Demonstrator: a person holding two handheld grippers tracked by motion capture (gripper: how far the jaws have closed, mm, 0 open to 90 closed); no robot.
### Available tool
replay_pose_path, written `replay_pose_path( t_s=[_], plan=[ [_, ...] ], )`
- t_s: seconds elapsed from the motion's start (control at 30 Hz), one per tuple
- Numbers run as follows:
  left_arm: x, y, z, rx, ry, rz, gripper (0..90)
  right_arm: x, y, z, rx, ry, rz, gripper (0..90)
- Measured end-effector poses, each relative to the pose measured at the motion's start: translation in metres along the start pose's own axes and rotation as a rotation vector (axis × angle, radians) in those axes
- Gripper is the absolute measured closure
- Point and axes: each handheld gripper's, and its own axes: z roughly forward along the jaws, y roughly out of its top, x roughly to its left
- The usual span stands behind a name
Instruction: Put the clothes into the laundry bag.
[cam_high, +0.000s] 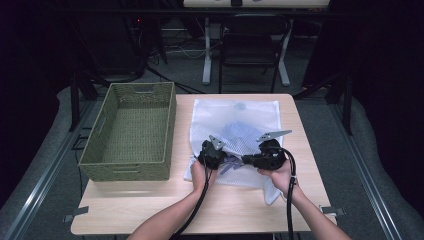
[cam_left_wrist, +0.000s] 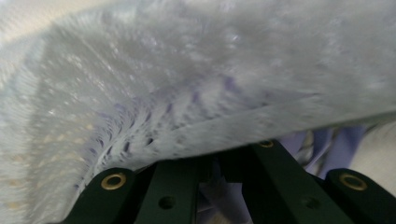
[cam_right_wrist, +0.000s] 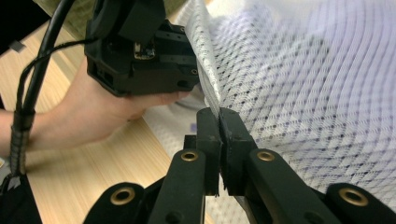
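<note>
A white mesh bag (cam_high: 235, 112) lies flat on the wooden table (cam_high: 150, 205), with a lavender garment (cam_high: 240, 132) showing through it. Its near edge is lifted between my two grippers. My left gripper (cam_high: 212, 156) sits at the bag's left near corner. In the left gripper view its jaws (cam_left_wrist: 219, 151) run in under the mesh hem (cam_left_wrist: 187, 70), tips hidden, shut on the bag's edge, with lavender cloth (cam_left_wrist: 336, 144) just beyond. My right gripper (cam_high: 252, 160) is shut on the mesh edge (cam_right_wrist: 303, 93), its jaws (cam_right_wrist: 218, 114) pinching the hem. That view has the left gripper (cam_right_wrist: 140, 51) close by.
A green woven basket (cam_high: 125, 170) stands to the left of the bag, its inside bare. Bare tabletop runs along the near edge. Beyond the far edge stand a dark chair (cam_high: 255, 45) and a white table leg (cam_high: 206, 55).
</note>
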Motion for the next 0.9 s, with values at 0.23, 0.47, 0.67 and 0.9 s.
replay_pose_path(
  t_s=[0.23,0.47,0.67,0.9],
  plan=[
    [0.002,0.001,-0.003,0.064,-0.042,0.039,72.5,-0.004,-0.002,0.004,0.019,-0.009,0.001,87.7],
    [-0.005,0.000,-0.022,0.088,-0.072,0.089,51.8,-0.005,0.000,-0.002,0.000,-0.014,0.009,87.7],
    [-0.013,-0.005,-0.039,0.090,-0.121,0.144,49.8,-0.005,0.001,-0.004,-0.006,-0.014,0.007,87.7],
    [-0.028,-0.007,-0.028,0.079,-0.156,0.138,51.7,-0.003,0.002,-0.002,-0.003,-0.014,0.010,87.7]
  ],
)
